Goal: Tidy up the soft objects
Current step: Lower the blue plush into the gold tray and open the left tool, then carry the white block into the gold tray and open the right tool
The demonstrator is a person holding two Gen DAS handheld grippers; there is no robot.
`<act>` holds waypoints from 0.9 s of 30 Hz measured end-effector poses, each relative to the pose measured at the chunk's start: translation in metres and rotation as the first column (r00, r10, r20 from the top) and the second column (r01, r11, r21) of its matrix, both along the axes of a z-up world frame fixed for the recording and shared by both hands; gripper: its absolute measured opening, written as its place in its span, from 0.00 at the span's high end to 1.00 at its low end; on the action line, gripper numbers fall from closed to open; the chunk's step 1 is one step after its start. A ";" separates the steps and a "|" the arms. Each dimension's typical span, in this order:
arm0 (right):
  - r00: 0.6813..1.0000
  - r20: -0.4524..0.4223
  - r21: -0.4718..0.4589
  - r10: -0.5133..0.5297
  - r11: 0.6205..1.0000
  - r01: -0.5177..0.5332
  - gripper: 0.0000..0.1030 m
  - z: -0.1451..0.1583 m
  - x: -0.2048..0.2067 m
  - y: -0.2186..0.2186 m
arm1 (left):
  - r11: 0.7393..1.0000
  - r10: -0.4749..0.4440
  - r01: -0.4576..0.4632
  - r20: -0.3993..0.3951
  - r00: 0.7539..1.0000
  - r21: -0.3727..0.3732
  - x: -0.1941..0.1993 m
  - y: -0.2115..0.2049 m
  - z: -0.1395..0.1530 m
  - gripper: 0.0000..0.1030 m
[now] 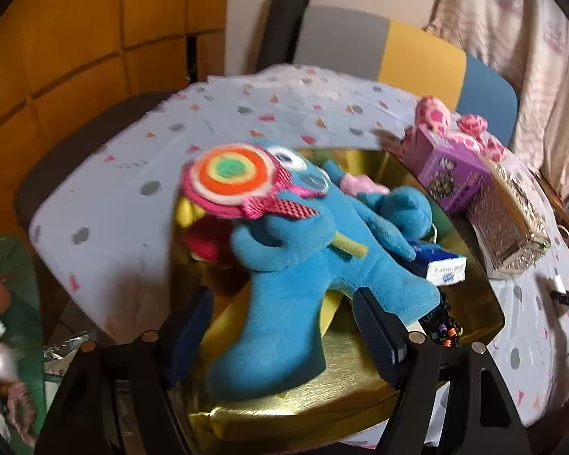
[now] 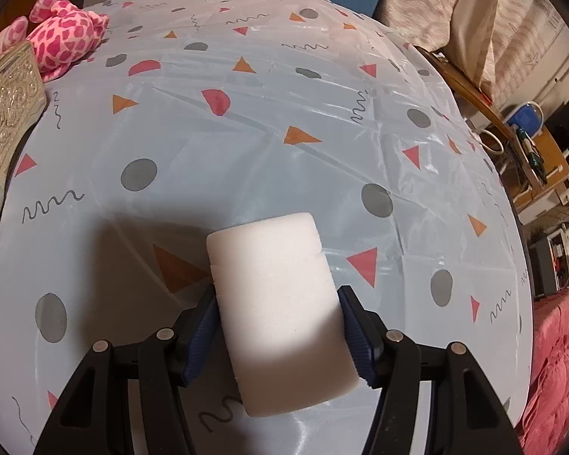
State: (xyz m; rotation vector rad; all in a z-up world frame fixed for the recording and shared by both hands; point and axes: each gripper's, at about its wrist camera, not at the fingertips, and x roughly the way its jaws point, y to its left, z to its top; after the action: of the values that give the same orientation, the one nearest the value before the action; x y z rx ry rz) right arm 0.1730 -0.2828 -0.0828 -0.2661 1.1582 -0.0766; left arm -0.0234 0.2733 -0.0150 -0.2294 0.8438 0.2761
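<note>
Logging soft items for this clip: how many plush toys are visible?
2, possibly more. A blue plush toy lies in the gold tray, between the open left gripper jaws; a pink spotted plush sits behind the purple box. Others may be hidden.

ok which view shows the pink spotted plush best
The right wrist view: there the pink spotted plush lies sharp on the tablecloth beside the ornate gold box. In the left wrist view it shows smaller and blurred, partly hidden behind the purple box.

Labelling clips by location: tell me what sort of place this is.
Probably a home living or bedroom: a table under a patterned cloth, curtains, a chair and cluttered shelves.
</note>
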 end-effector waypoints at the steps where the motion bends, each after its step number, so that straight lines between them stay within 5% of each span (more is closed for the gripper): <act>1: 1.000 -0.001 -0.003 -0.005 1.000 0.005 0.41 0.000 -0.001 0.000 | 1.000 0.009 -0.009 0.008 1.000 0.013 -0.001 -0.001 0.002 0.26; 8: 0.997 -0.025 0.031 -0.076 0.997 0.077 0.42 0.008 -0.009 0.002 | 0.992 0.082 -0.093 0.125 0.989 0.082 -0.028 -0.017 0.031 0.22; 16: 0.985 0.153 0.152 -0.081 0.987 0.057 0.42 0.052 -0.032 0.027 | 0.990 0.100 -0.114 0.153 0.983 0.084 -0.037 -0.029 0.042 0.16; 22: 0.956 0.293 0.243 0.012 0.966 -0.087 0.42 0.112 -0.050 0.078 | 0.986 0.136 -0.149 0.149 0.979 0.080 -0.040 -0.029 0.038 0.10; 27: 0.920 0.339 0.311 0.196 0.900 -0.306 0.42 0.145 -0.062 0.159 | 0.984 0.147 -0.158 0.137 0.980 0.080 -0.042 -0.027 0.034 0.07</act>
State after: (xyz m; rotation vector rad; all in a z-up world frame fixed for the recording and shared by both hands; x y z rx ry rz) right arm 0.1113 -0.1234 0.0620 -0.0739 0.8056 0.3162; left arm -0.0652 0.2458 0.0187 -0.2251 0.6832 0.4378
